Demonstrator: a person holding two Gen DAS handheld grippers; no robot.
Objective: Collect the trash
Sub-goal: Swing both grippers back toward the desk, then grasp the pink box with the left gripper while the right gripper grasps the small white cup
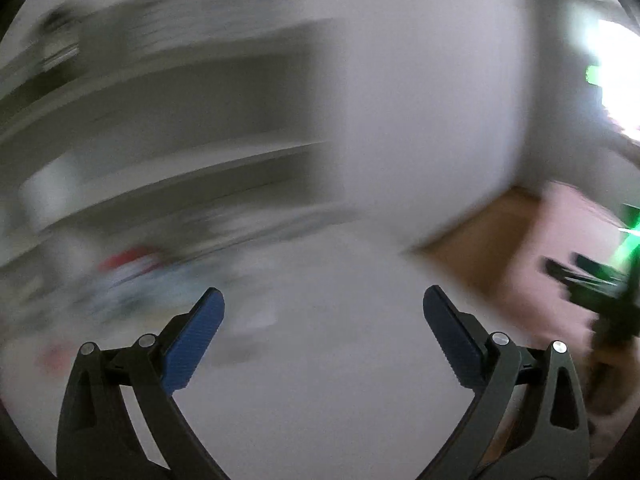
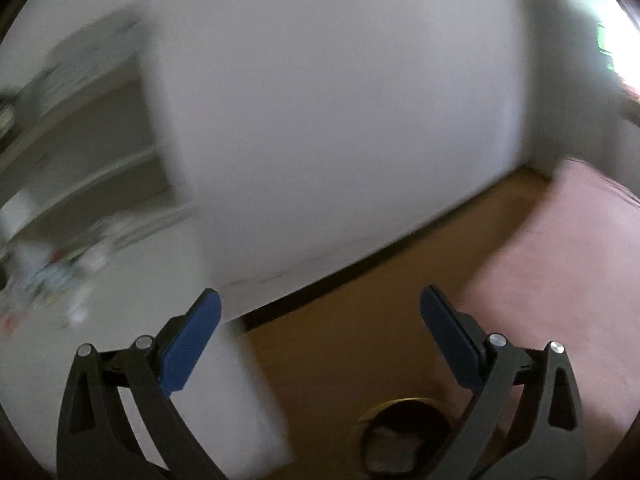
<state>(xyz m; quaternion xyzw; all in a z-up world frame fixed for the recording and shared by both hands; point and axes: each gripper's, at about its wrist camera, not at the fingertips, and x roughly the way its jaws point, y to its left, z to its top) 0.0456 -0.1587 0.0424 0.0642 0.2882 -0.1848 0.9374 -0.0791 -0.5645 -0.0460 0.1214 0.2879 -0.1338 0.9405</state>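
Your trash is the blurred heap of red, white and pale wrappers on the white tabletop (image 1: 320, 360), and it lies to the left of both tongs: in the left wrist view the pile of mixed litter (image 1: 128, 276) sits up and left of the left gripper (image 1: 323, 300), near its left finger. In the right wrist view the same litter (image 2: 60, 276) is well off to the left of the right gripper (image 2: 320, 302), so your left hand looks the nearer one for the next pick. The smear hides any single piece, so you cannot tell a long axis yet.

Both tongs stand spread to their widest, blue ribbed pads apart, with nothing between them.

Moving right, the table's edge gives way to a brown wooden floor (image 2: 340, 340). A round dark bin with a pale rim (image 2: 400, 436) sits on it, low in the right wrist view under the right gripper, something grey inside. That is likely your drop point.

Behind are grey open shelves (image 1: 160, 100) at left, a plain white wall (image 2: 340, 100) in the middle, a pink bed or mat (image 2: 560, 260) at right, and a bright window (image 1: 616, 76) beyond.
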